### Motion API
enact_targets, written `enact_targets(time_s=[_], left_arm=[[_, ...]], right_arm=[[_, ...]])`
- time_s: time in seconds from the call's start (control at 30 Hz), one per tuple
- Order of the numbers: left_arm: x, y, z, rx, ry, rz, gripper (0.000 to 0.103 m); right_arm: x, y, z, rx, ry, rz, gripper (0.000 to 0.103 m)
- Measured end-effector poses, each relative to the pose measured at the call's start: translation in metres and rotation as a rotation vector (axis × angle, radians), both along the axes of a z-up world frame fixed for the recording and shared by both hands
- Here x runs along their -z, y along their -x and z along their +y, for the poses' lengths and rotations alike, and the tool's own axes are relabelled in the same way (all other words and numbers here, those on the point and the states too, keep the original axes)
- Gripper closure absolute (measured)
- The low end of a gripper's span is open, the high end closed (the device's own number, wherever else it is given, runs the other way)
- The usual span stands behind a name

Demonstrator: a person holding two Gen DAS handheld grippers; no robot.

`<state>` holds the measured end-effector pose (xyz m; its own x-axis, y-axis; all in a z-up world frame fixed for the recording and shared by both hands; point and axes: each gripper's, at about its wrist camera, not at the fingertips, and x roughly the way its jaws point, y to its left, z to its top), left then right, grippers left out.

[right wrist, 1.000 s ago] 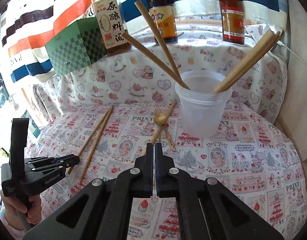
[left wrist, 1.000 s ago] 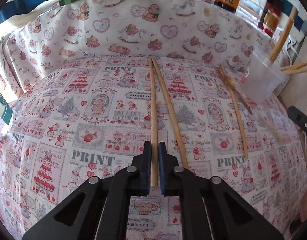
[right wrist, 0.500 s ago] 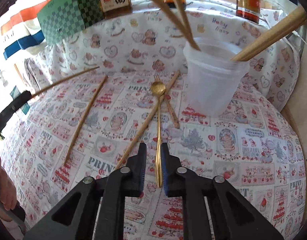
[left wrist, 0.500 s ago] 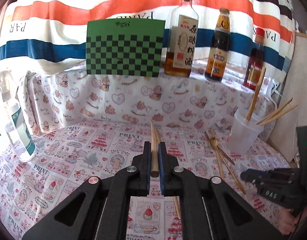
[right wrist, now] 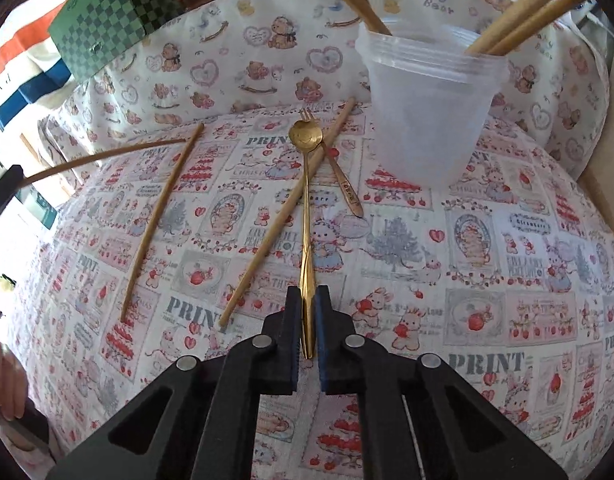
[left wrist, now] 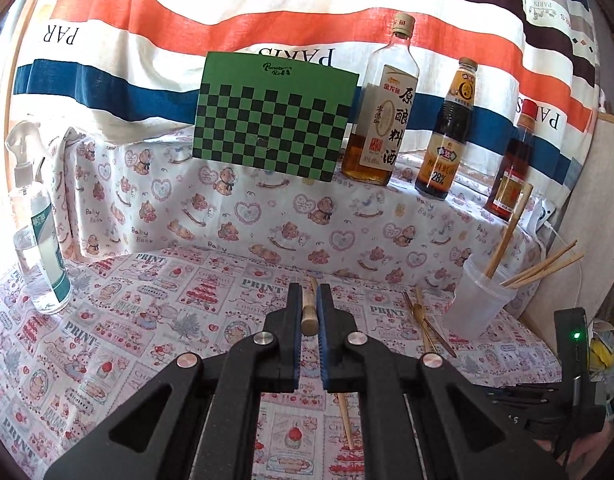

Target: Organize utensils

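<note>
My left gripper (left wrist: 309, 312) is shut on a wooden chopstick (left wrist: 309, 314) and holds it lifted above the cloth, pointing forward. It shows in the right wrist view as a thin raised stick (right wrist: 107, 154) at the left. My right gripper (right wrist: 307, 312) sits low over the cloth with its jaws close around the handle of a gold spoon (right wrist: 305, 216); the spoon lies on the cloth. A clear plastic cup (right wrist: 431, 108) with several chopsticks stands at the back right. Two loose chopsticks (right wrist: 159, 220) (right wrist: 287, 216) and a gold fork (right wrist: 339, 168) lie on the cloth.
A green checkered box (left wrist: 273, 118) and three sauce bottles (left wrist: 381, 108) stand on the raised back ledge. A clear spray bottle (left wrist: 37, 236) stands at the left. The right-hand gripper body (left wrist: 571, 396) shows low right in the left wrist view.
My left gripper has lifted its chopstick off the cloth and tilted up. My right gripper has dropped forward and closed in around the gold spoon's handle.
</note>
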<state>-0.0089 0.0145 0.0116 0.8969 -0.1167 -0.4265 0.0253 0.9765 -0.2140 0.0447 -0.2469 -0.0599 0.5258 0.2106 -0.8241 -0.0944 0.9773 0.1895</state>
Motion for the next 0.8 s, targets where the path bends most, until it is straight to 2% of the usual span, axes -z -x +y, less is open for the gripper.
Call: enact_targets(time_s=[0.07, 0.1, 0.23, 0.37, 0.6, 0.73, 0.8], left_arm=[[0.001, 0.001, -0.002, 0.005, -0.01, 0.0, 0.097], [0.001, 0.001, -0.005, 0.005, -0.016, -0.003, 0.097], [0.001, 0.002, -0.004, 0.003, -0.014, -0.009, 0.097], [0.003, -0.001, -0.002, 0.003, 0.002, 0.005, 0.097], [0.004, -0.002, -0.001, 0.002, 0.009, 0.015, 0.097], [0.004, -0.003, 0.0, 0.002, 0.01, 0.017, 0.097], [0.004, -0.003, 0.0, 0.002, 0.011, 0.019, 0.097]], right_arm=[[-0.006, 0.0, -0.001, 0.007, -0.014, -0.029, 0.096], [-0.01, 0.002, -0.003, 0.015, -0.014, -0.048, 0.102], [-0.026, 0.008, -0.008, 0.022, -0.049, -0.092, 0.103], [-0.03, 0.009, -0.011, 0.056, 0.0, -0.119, 0.103], [-0.012, -0.001, 0.004, -0.015, 0.031, -0.065, 0.101], [-0.007, 0.0, 0.015, -0.033, 0.063, -0.093, 0.094], [-0.009, 0.002, 0.016, -0.046, 0.034, -0.107, 0.093]])
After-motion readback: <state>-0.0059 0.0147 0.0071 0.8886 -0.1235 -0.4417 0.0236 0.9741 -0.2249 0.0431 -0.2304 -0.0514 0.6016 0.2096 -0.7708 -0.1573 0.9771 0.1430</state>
